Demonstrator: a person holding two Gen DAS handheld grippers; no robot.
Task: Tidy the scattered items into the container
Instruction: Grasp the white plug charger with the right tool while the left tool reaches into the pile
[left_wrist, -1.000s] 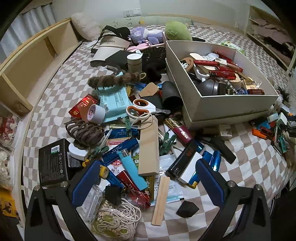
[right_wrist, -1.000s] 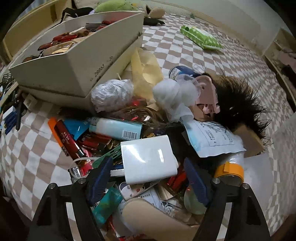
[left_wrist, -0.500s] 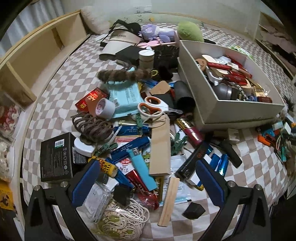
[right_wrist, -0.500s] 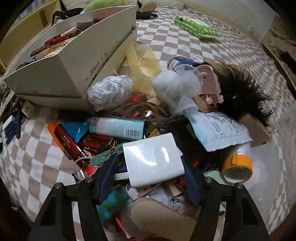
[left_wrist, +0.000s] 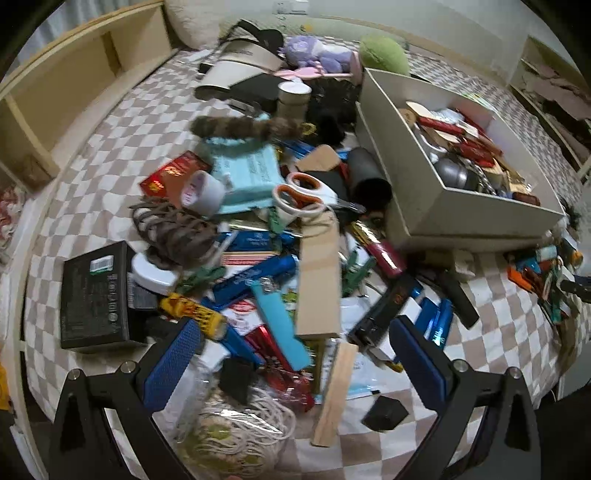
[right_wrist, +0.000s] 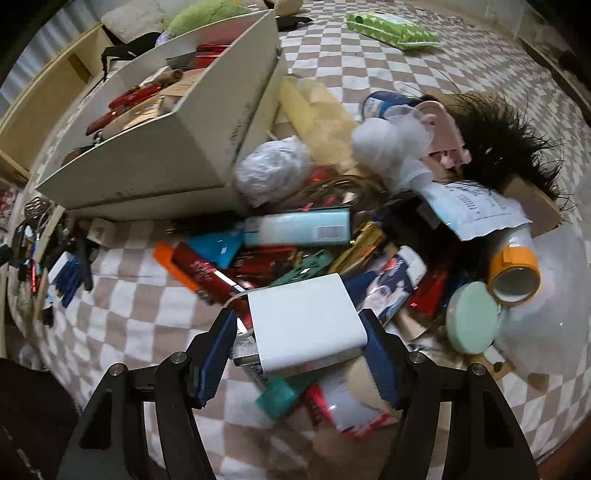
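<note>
The right gripper (right_wrist: 301, 352) has closed on the white power bank (right_wrist: 304, 319) and lifted it, ready for the box (right_wrist: 207, 144) far left, while the left gripper (left_wrist: 291, 354) hangs open over clutter.

Clutter pile (left_wrist: 280, 280) packed solid beside white box (left_wrist: 476, 218); no gap through it. Open checkered bed (right_wrist: 424, 74) beyond, bar green wipes pack (right_wrist: 393, 30). Box top open.

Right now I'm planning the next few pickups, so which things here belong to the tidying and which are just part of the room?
Part of the job:
white box
white power bank
scissors
yellow tape roll
right hand-held gripper

Just lying about:
checked bedcover
wooden shelf
</note>
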